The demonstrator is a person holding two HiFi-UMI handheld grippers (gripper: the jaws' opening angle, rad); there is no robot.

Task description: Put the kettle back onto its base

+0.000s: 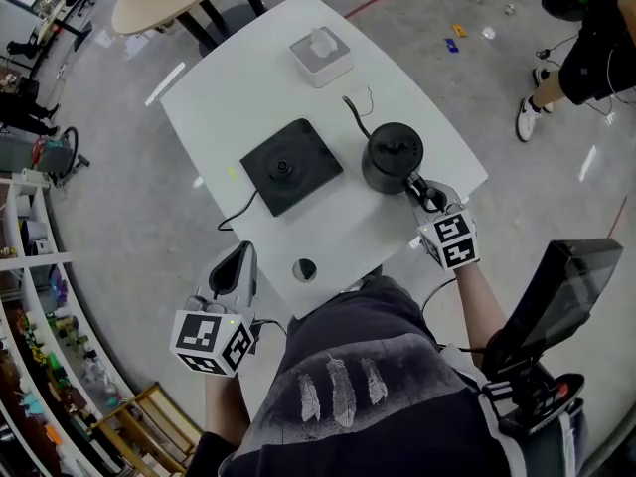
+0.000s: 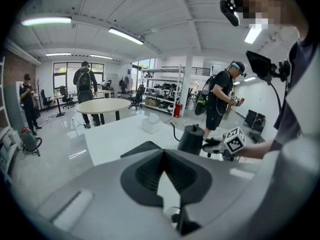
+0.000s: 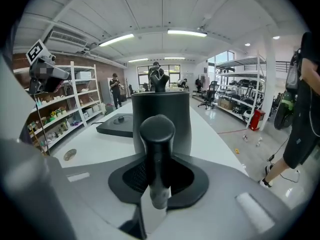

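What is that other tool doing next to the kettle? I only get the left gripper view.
Observer: The right tool is shut on the handle of the kettle. Its own view shows the handle between the jaws.
Operator: Is the kettle on its base?
Observer: No. The head view shows it standing on the table beside the base, a gap between them.
Operator: And where is my tool?
Observer: The head view shows the left tool just off the table's near edge, short of the base.
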